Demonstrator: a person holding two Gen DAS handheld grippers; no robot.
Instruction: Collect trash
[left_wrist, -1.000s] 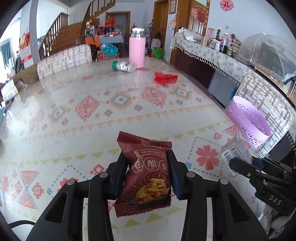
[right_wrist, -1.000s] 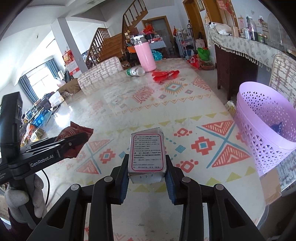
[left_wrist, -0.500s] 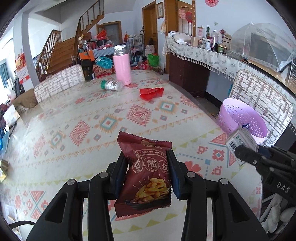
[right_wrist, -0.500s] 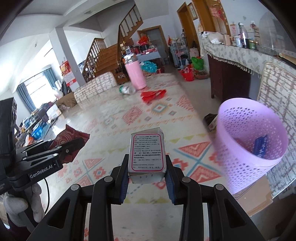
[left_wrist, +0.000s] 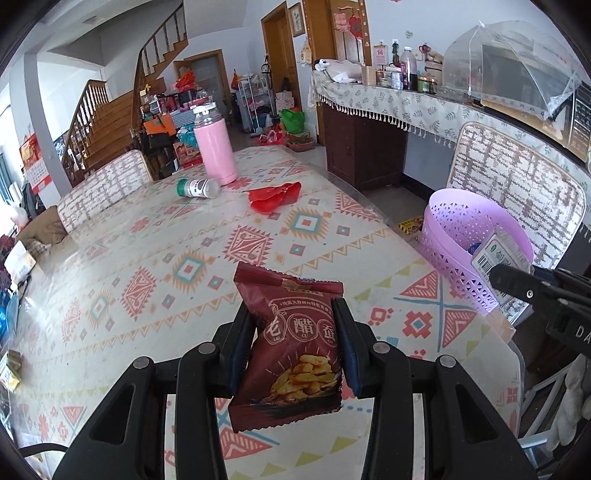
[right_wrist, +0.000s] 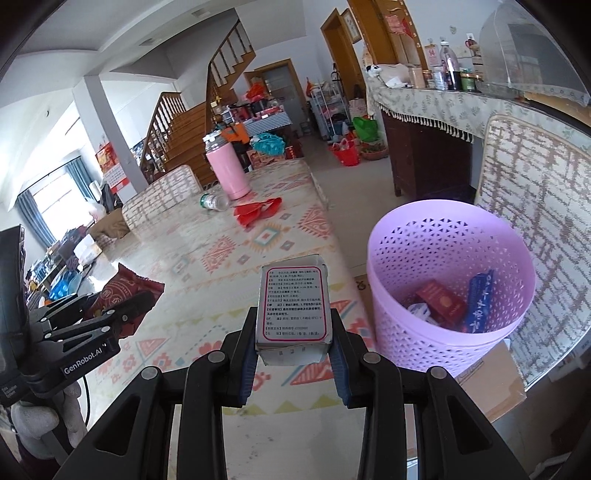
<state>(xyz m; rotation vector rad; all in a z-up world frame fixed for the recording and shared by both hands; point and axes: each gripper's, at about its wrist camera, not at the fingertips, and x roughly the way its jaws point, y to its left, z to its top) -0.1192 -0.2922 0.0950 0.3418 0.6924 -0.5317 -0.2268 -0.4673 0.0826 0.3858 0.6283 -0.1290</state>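
The left gripper (left_wrist: 295, 343) is clamping a dark red snack bag (left_wrist: 291, 350): both blue pads are pressing into the bag's sides, pinching it at the waist, with the jaws standing partly apart around it. The bag is hanging upright over the patterned table (left_wrist: 155, 266), its crimped top above the fingers and its lower edge below them, clear of the tabletop.

The right gripper (right_wrist: 293, 347) is squeezing a small grey box (right_wrist: 293, 306) with a red-framed label. Its pads are bearing on the box's lower sides, the jaws set narrow, only as wide as the box. The box is standing upright between them, near the table's edge and just left of the purple basket (right_wrist: 413, 240). In the left wrist view the same box is showing against the basket's rim, though whether it is over the opening or merely in front of it is hard to judge through the fisheye.

The basket is sitting beside the table on a cardboard box (right_wrist: 487, 384), in front of a chair back (right_wrist: 535, 177). Inside it are lying a red packet (right_wrist: 441, 301), a blue wrapper (right_wrist: 478, 299) and some white scraps.

Still lying on the far end of the table are a red wrapper (left_wrist: 275, 194) and a small bottle (left_wrist: 195, 187) on its side, just beside a pink flask (left_wrist: 214, 147).
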